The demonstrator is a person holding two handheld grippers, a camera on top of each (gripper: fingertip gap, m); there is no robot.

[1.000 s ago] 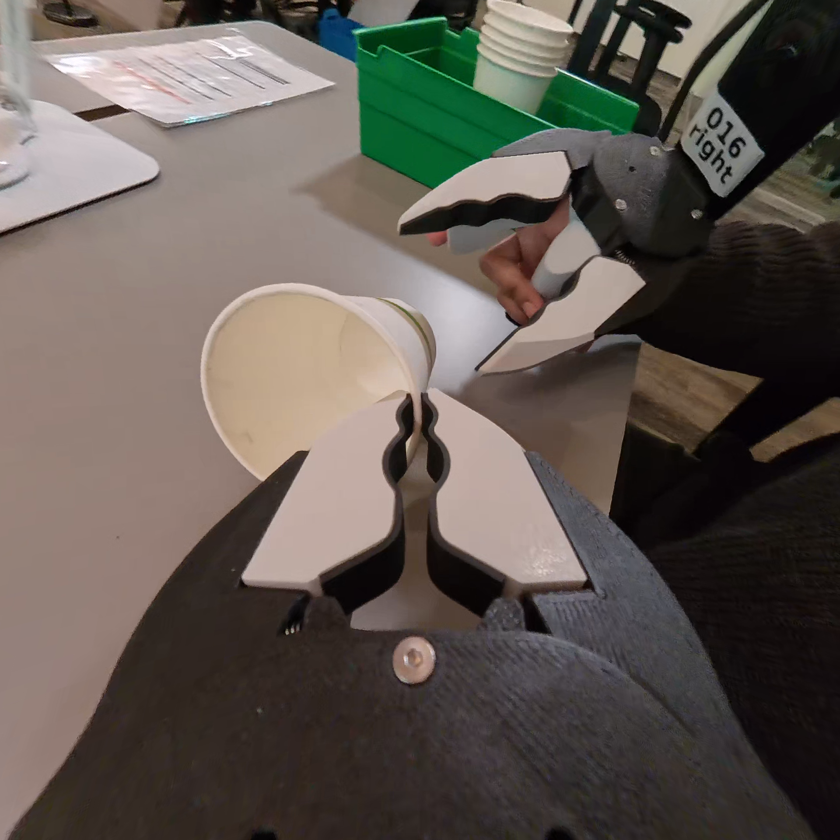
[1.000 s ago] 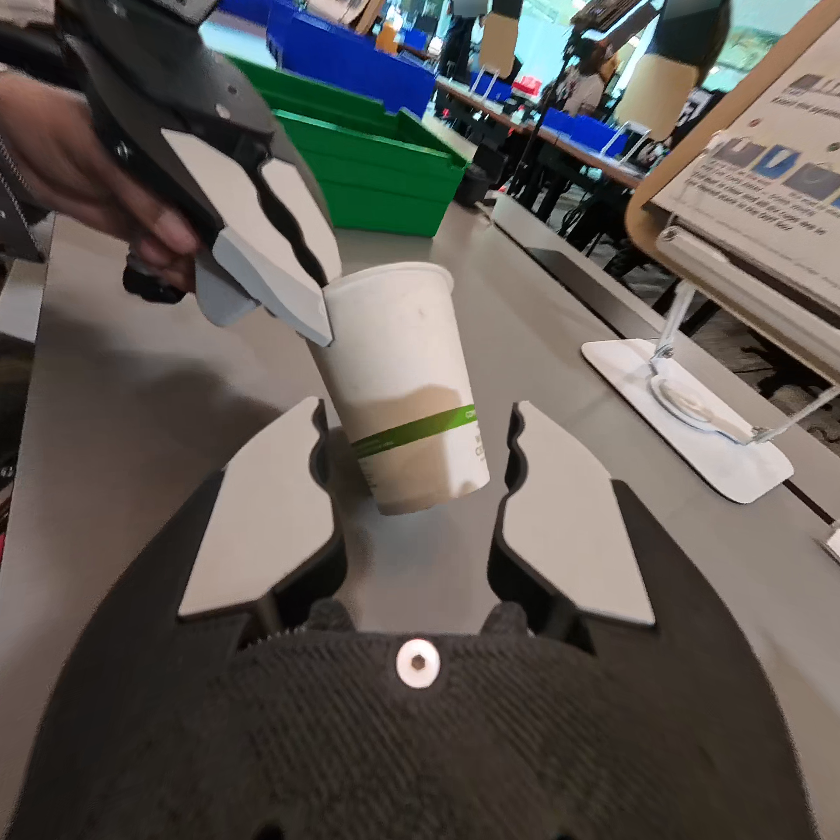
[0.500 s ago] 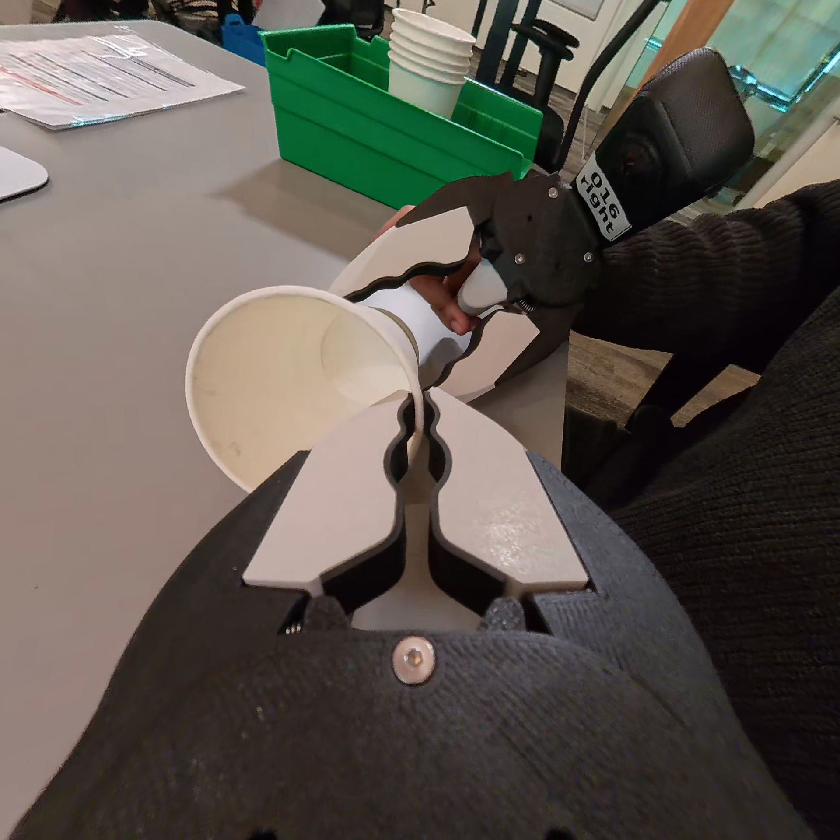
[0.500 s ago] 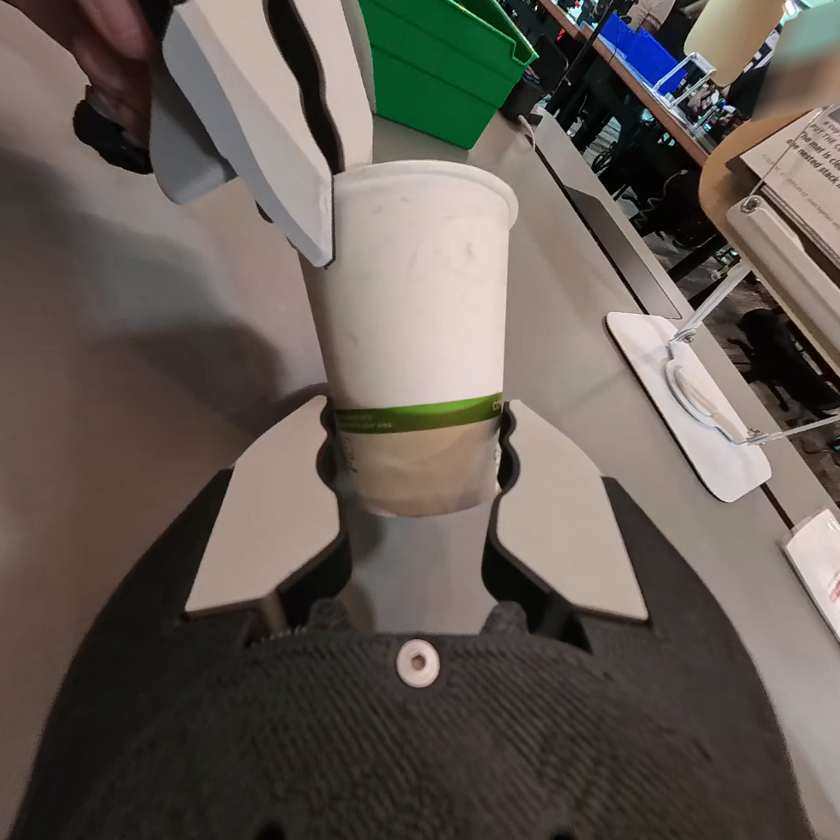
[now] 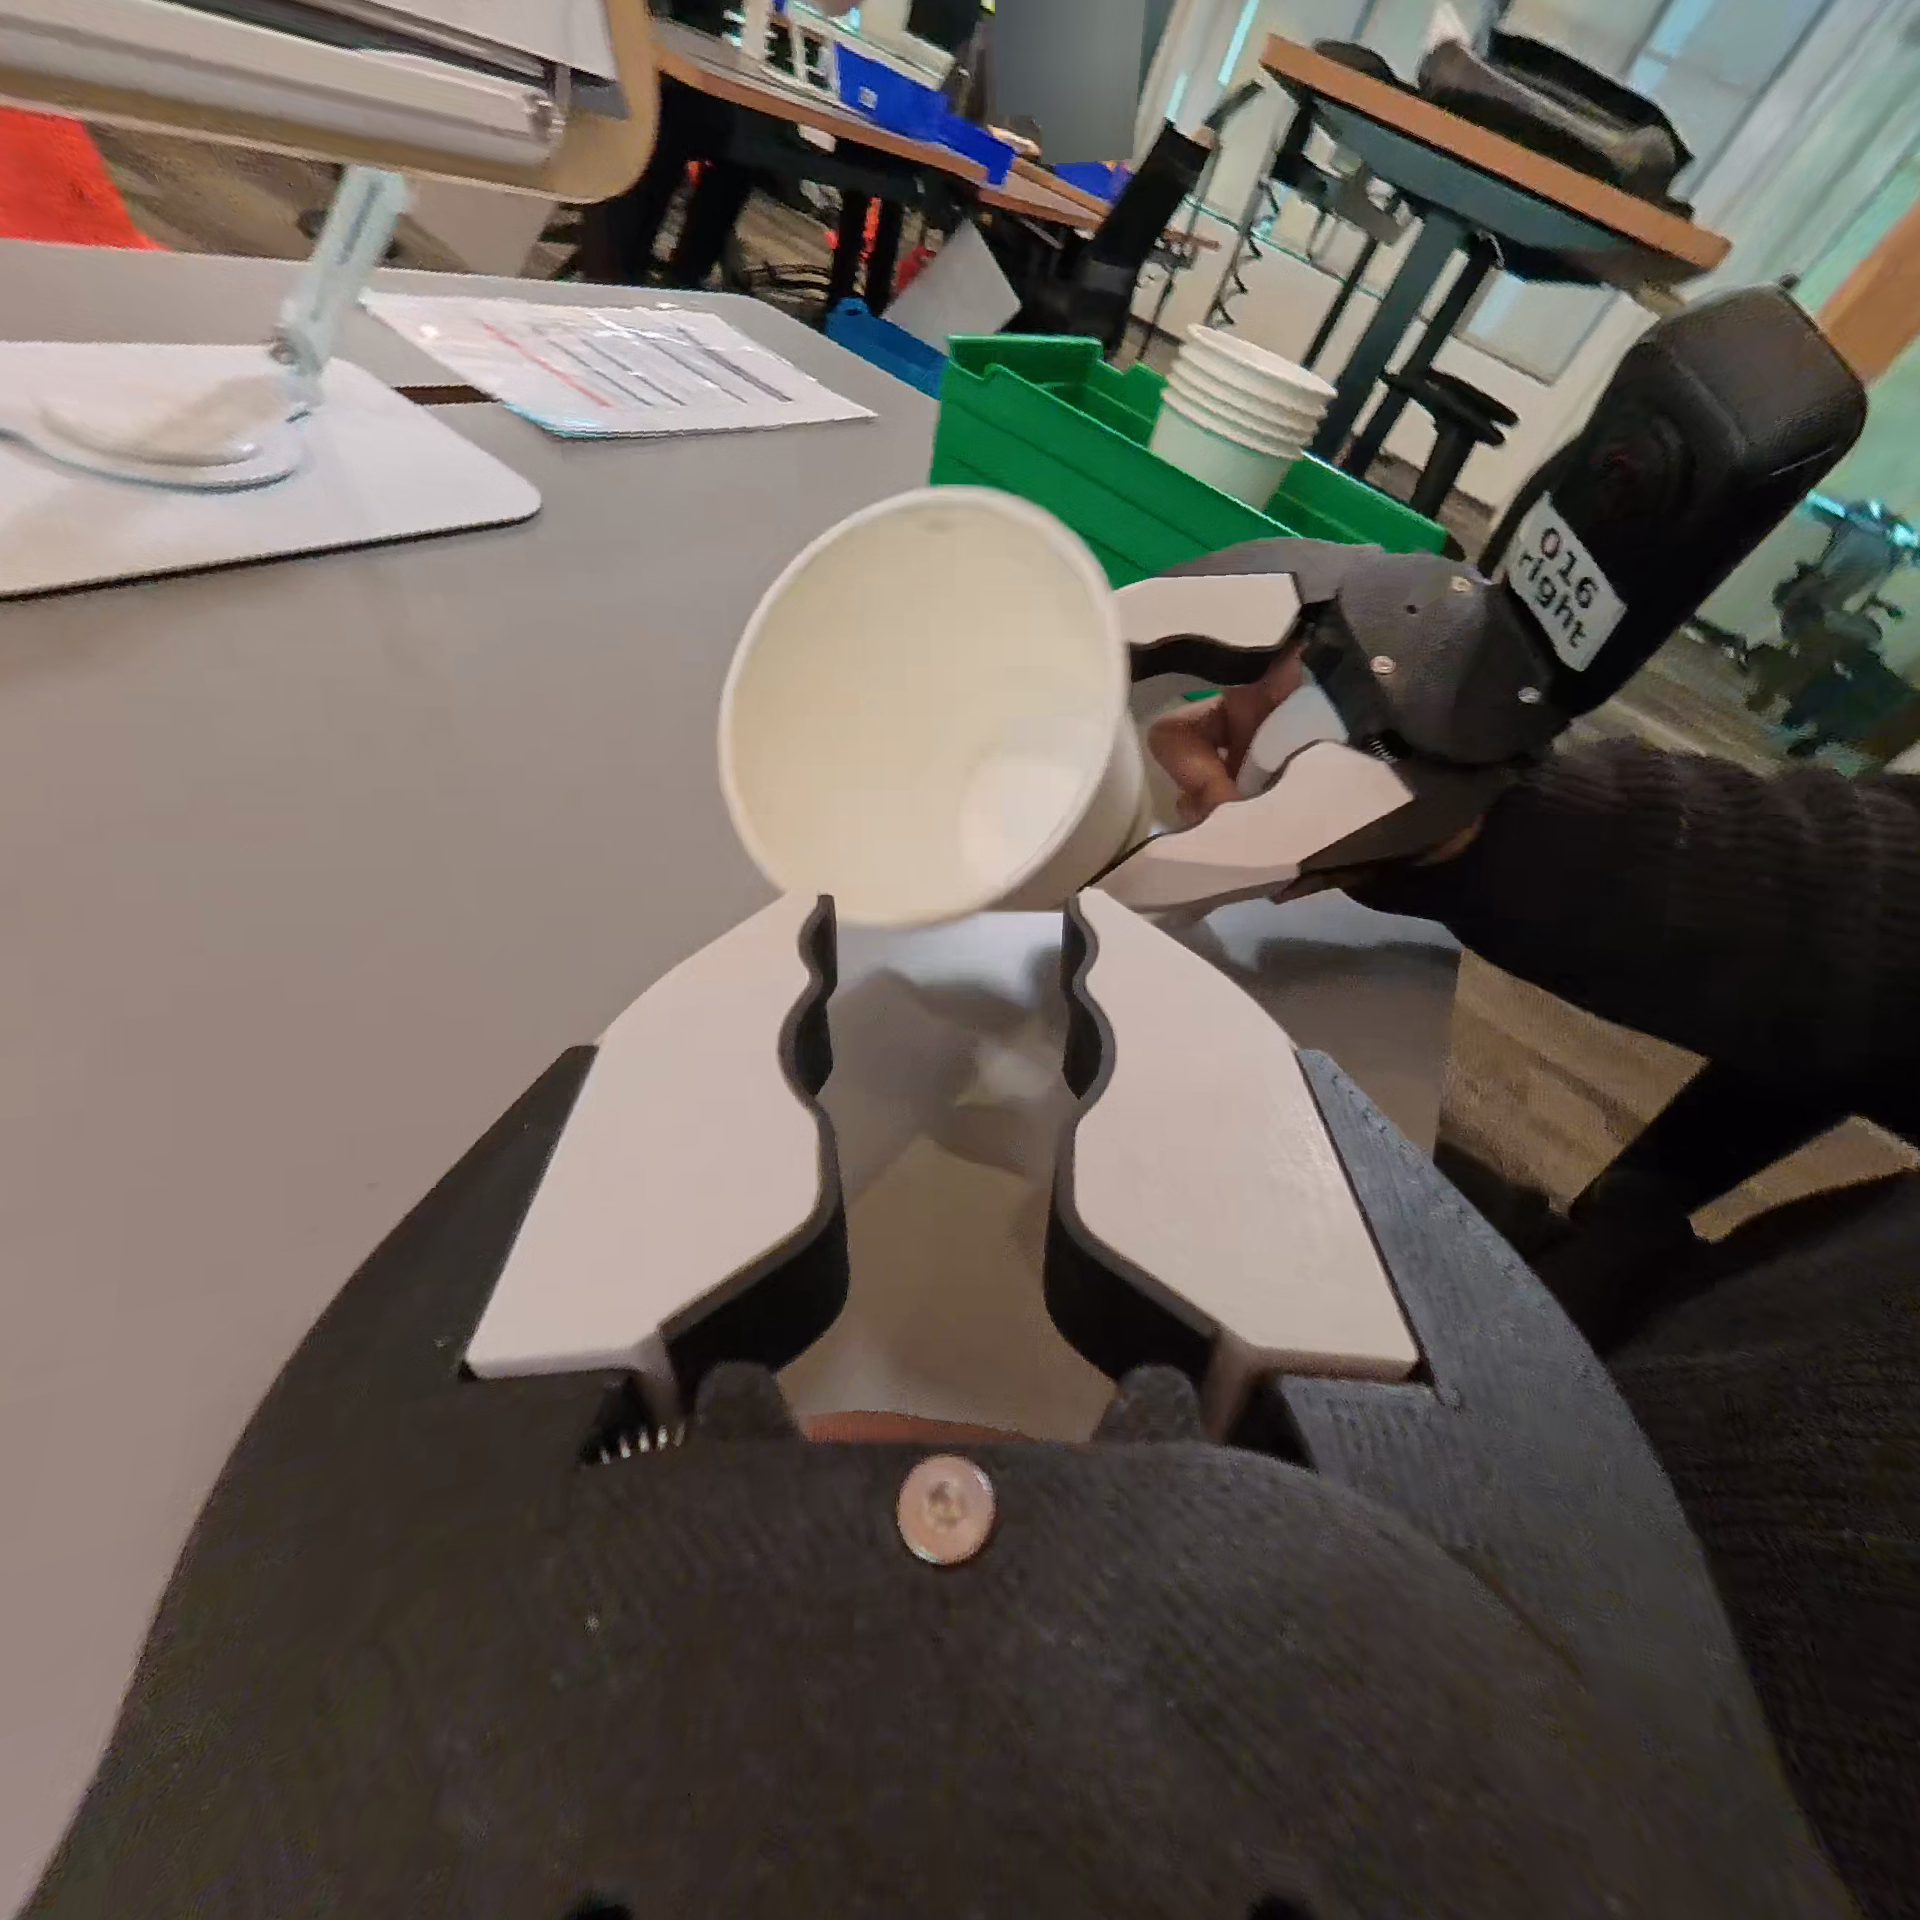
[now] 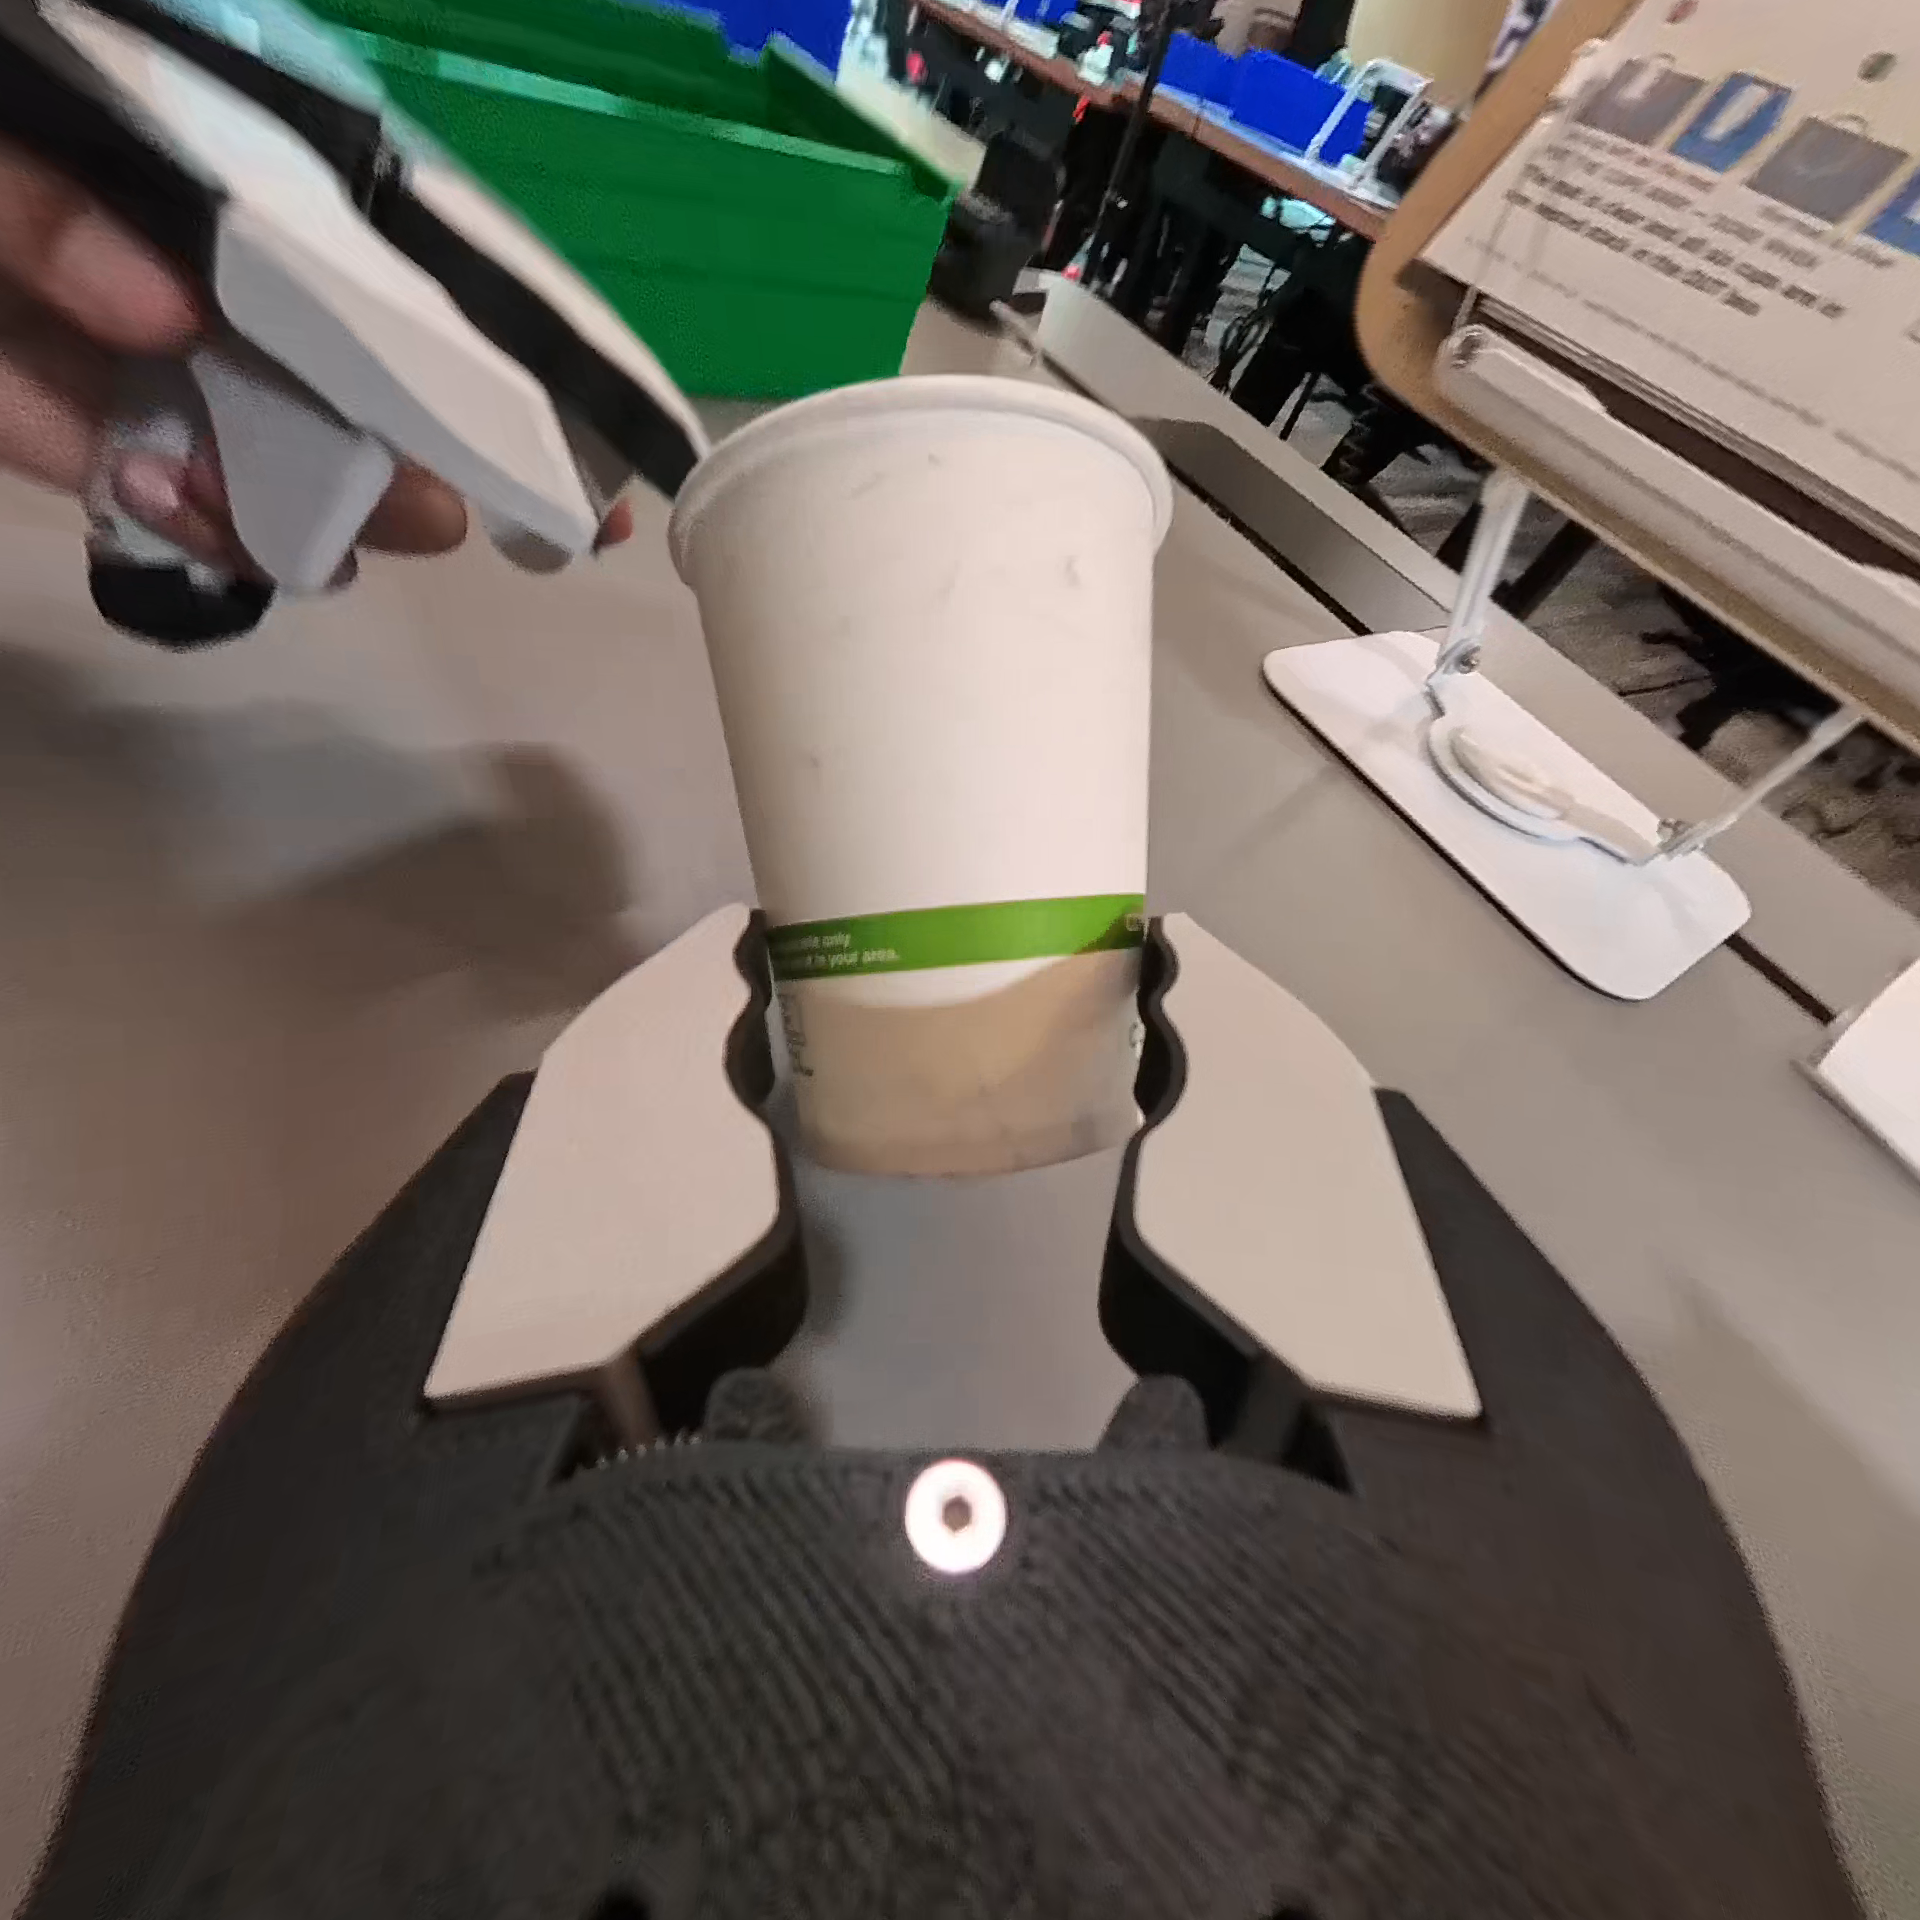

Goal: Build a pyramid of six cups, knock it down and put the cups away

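A white paper cup with a green band is held by its base in my right gripper, above the grey table. In the left wrist view the cup shows its empty mouth, with the right gripper shut on its lower part. My left gripper is open and empty, its fingertips just below the cup's rim. In the right wrist view the left gripper sits beside the rim at upper left, apart from it.
A green bin with a stack of white cups stands at the table's far edge. A white stand base with a clipboard and a laminated sheet lie to the left. A dark sleeve is at right.
My left gripper let go of the cup's rim and opened, drawing back a little. My right gripper closed on the cup's base and now carries it alone.
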